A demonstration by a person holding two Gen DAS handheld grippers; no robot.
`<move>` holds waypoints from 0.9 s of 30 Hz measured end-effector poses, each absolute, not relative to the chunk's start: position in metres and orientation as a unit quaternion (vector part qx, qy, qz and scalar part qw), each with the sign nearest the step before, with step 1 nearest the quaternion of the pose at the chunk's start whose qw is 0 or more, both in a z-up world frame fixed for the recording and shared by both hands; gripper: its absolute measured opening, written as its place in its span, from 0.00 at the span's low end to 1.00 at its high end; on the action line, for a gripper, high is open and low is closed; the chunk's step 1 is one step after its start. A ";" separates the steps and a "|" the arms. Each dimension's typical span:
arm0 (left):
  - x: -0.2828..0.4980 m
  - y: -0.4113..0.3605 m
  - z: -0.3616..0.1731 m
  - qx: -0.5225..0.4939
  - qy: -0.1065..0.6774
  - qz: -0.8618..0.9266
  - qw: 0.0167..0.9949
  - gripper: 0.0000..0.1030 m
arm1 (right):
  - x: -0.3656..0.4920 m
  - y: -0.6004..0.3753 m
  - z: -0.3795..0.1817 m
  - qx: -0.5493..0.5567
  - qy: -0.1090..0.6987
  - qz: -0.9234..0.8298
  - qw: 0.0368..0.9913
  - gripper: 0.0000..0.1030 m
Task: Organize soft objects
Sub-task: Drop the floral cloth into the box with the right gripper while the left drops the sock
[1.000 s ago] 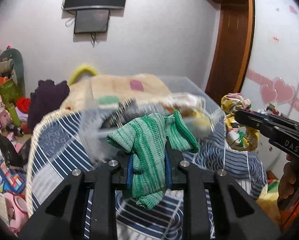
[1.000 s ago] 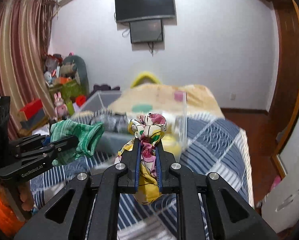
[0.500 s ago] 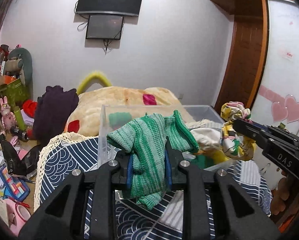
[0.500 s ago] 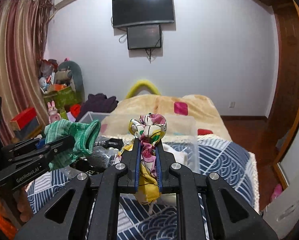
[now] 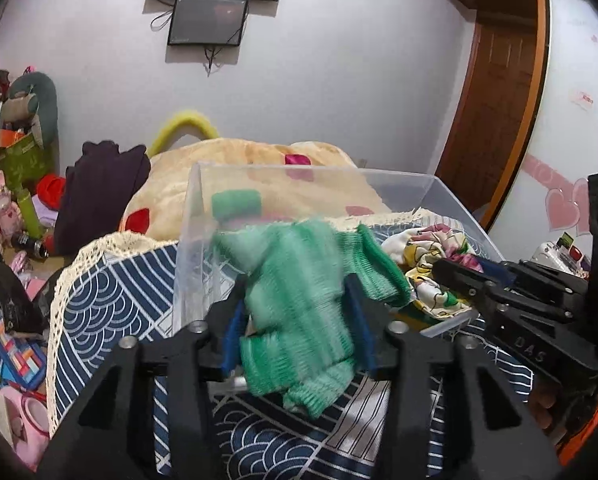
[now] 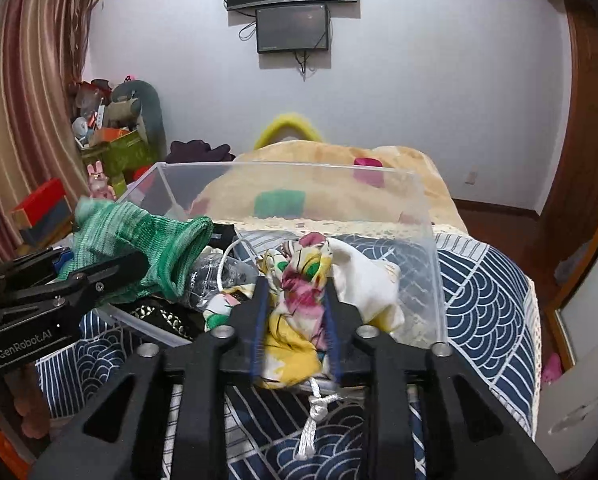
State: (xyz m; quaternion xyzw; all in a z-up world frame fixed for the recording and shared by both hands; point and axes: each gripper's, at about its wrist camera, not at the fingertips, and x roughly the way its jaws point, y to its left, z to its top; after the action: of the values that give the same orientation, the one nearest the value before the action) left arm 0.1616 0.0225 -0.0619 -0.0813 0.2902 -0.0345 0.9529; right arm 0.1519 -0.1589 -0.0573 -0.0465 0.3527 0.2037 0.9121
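Observation:
My left gripper (image 5: 297, 300) holds a green knitted cloth (image 5: 299, 300), blurred with motion, at the near rim of a clear plastic bin (image 5: 203, 216) on the bed; its jaws look slightly parted. The cloth also shows in the right wrist view (image 6: 139, 248). My right gripper (image 6: 295, 304) holds a floral yellow-pink cloth pouch (image 6: 295, 300) with a white cord (image 6: 313, 420), over the bin's near edge (image 6: 427, 240). The pouch (image 5: 431, 264) shows in the left wrist view beside the right gripper.
The bin holds a white cloth (image 6: 363, 276), a cable and dark items. It sits on a navy patterned bedspread (image 6: 483, 300) with a beige blanket (image 5: 227, 160) behind. Clutter and toys (image 5: 15, 208) fill the floor at left; a wooden door (image 5: 495, 92) stands at right.
Both grippers have moved forward and down to the bin. Their jaws have widened a little around the cloths, and the green cloth is blurred, slipping.

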 end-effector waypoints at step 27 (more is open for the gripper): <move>0.066 0.000 0.002 -0.033 0.162 -0.034 0.986 0.99 | 0.079 -0.193 0.021 -0.043 0.206 0.206 0.956 0.88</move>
State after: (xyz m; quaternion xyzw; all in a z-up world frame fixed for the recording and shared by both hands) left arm 0.0660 -0.0001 0.0019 -0.0331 0.1618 -0.0336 0.9857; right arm 0.0791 -0.1927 0.0209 -0.0427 0.2060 0.2065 0.9556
